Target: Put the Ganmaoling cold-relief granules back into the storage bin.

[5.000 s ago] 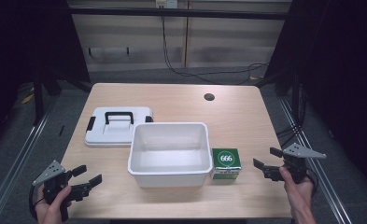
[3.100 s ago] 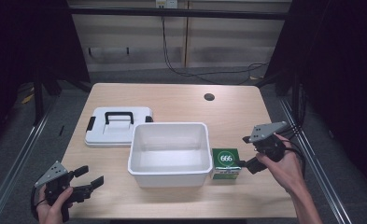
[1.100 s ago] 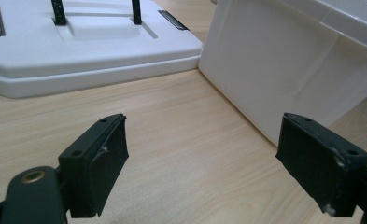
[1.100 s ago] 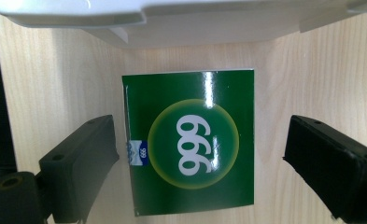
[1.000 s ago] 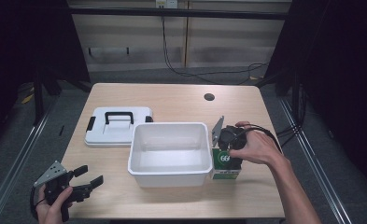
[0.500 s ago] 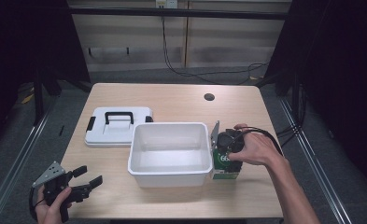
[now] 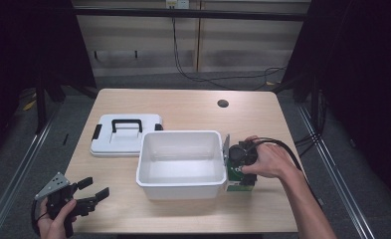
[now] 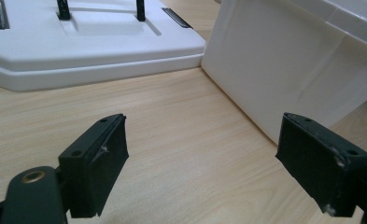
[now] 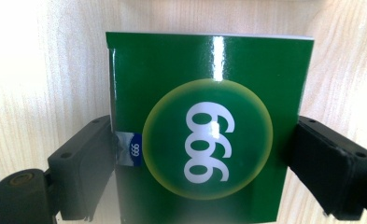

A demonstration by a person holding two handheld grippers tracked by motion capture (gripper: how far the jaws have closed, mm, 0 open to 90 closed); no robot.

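Right gripper [image 7: 239, 172] came straight down with jaws clamped on the green box [image 9: 204, 135], just right of the white bin [image 7: 179, 158]; left gripper [image 7: 86, 194] idled agape, bin's front-left.

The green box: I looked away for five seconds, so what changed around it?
The right gripper moved in from the table's right edge and down over the green box, its jaws now against both sides. Left gripper, white tub and lid stayed put.

white bin [image 7: 179, 158], handled lid [image 7: 126, 135] (flat), wooden table [image 7: 193, 107]
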